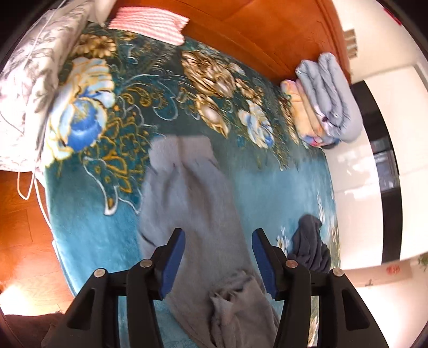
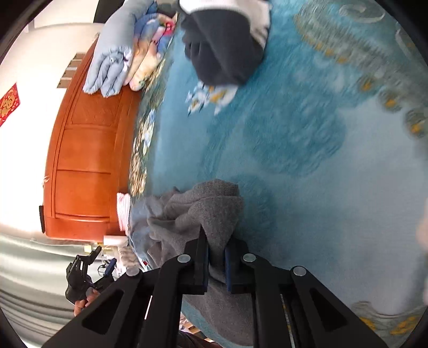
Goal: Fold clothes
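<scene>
A grey fleece garment (image 1: 192, 192) lies spread on the teal flowered blanket (image 1: 88, 241) of a bed. My left gripper (image 1: 218, 257) is open above its near end, with nothing between the blue pads. In the right wrist view my right gripper (image 2: 216, 263) is shut on a bunched fold of the same grey garment (image 2: 203, 208) and holds it just above the blanket (image 2: 334, 187). A dark navy garment (image 1: 310, 246) lies crumpled at the bed's right edge; it also shows in the right wrist view (image 2: 224, 50).
A stack of folded blankets (image 1: 326, 99) sits against the wooden headboard (image 1: 256, 29). A red striped pillow (image 1: 149, 24) and a floral grey pillow (image 1: 32, 80) lie at the head. Wooden floor (image 1: 21, 235) is to the left.
</scene>
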{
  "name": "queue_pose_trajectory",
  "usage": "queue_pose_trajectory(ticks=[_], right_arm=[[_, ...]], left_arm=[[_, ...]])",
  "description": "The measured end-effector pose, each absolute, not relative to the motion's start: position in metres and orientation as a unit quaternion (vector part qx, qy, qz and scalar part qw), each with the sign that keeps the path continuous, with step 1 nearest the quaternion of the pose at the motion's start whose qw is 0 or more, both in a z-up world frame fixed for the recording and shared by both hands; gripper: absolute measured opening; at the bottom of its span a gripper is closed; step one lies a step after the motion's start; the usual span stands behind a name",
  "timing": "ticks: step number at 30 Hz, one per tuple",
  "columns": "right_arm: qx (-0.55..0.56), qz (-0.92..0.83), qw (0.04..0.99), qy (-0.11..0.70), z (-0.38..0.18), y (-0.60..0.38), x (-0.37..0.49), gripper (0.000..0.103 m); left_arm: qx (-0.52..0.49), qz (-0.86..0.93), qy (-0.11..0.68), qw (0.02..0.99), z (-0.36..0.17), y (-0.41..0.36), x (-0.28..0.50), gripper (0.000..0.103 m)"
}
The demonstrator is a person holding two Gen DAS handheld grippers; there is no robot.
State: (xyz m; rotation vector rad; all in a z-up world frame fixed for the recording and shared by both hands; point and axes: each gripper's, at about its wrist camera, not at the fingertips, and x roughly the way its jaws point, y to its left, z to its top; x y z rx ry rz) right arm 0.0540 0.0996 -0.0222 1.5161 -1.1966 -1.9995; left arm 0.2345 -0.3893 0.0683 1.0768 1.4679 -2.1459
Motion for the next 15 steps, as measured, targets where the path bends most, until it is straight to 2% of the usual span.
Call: queue_pose_trajectory(ticks=[11,15], right_arm=[[0.54,-0.705,0.13,-0.441,-0.024,0.16,0.063,0.008],[0.546,-0.699,0.129,-0.443,-0.029,0.161,0.059,0.009]], left_arm=[[0.458,-0.717,0.488,0.196,0.024,-0.379,0.2,0.058],[0.456,-0.707,0.507,0.189,0.006,-0.394,0.193,0.058]])
